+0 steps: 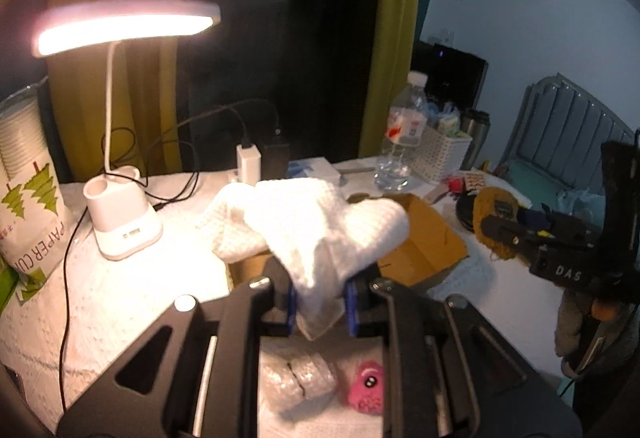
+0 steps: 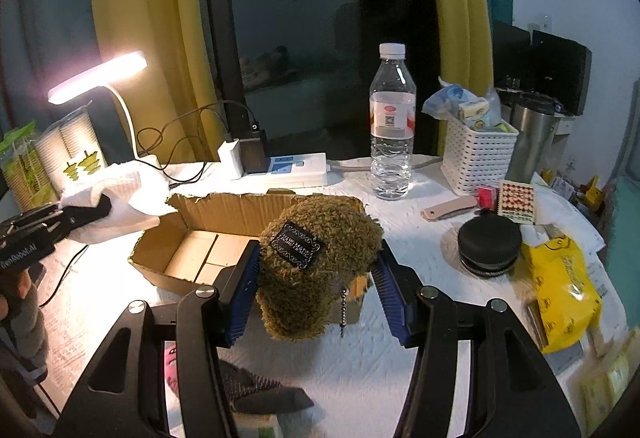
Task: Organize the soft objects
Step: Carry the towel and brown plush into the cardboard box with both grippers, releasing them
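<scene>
My left gripper [image 1: 320,304] is shut on a white waffle cloth [image 1: 308,234] and holds it above the open cardboard box [image 1: 424,238]. The cloth [image 2: 120,198] also shows at the left of the right wrist view, over the box's left end. My right gripper [image 2: 316,294] is shut on a fuzzy olive-brown pouch [image 2: 316,262] with a black label, held over the box's [image 2: 200,238] right part. The pouch [image 1: 494,226] and right gripper [image 1: 496,228] also show at the right of the left wrist view. A pink plush [image 1: 368,386] and a wrapped bundle [image 1: 298,382] lie under my left gripper.
A lit desk lamp [image 1: 120,222] and a paper-cup pack [image 1: 28,198] stand left. A power strip [image 2: 288,166], water bottle [image 2: 392,126], white basket [image 2: 478,158], steel tumbler [image 2: 528,142], black round case [image 2: 488,242] and yellow bag [image 2: 564,290] crowd the back and right.
</scene>
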Demonstrator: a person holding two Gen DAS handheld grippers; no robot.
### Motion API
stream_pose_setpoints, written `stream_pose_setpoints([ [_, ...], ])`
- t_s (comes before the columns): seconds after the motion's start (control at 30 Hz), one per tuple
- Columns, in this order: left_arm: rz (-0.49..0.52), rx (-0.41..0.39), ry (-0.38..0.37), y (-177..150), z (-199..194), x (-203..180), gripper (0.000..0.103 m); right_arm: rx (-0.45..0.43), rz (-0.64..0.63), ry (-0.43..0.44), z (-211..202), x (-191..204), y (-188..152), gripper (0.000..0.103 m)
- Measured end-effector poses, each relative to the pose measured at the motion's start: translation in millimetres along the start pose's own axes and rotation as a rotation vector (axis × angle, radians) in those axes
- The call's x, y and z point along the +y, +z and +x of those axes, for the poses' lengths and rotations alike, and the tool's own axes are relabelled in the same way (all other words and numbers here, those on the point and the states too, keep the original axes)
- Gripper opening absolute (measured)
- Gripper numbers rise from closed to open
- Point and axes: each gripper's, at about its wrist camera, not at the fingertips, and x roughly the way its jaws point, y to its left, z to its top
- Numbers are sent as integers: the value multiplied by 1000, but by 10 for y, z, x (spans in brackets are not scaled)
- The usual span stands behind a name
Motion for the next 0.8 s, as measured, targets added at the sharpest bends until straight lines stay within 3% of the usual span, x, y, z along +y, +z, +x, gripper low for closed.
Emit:
stream_pose_setpoints([
  [0.23,3,75,64,-33,427,47,30,31,-7,20,320,-11,76,58],
  [0.3,2,96,70,-48,530,58,39,39,-8,22,404,-14,88,58],
  [0.37,-1,106,75,-64,607,59,63,46,-12,25,476,-12,94,58],
  [0.57,-1,125,74,-83,717,65,63,63,-22,36,658,-18,96,59],
  [0.63,-2,130,79,-86,744,65,66,69,-23,42,706,-22,89,62],
  [0.73,-13,118,77,-77,732,71,85,75,-15,56,760,-40,89,67],
  [0.8,-20,104,73,-63,707,75,90,77,-10,59,775,-46,93,76],
])
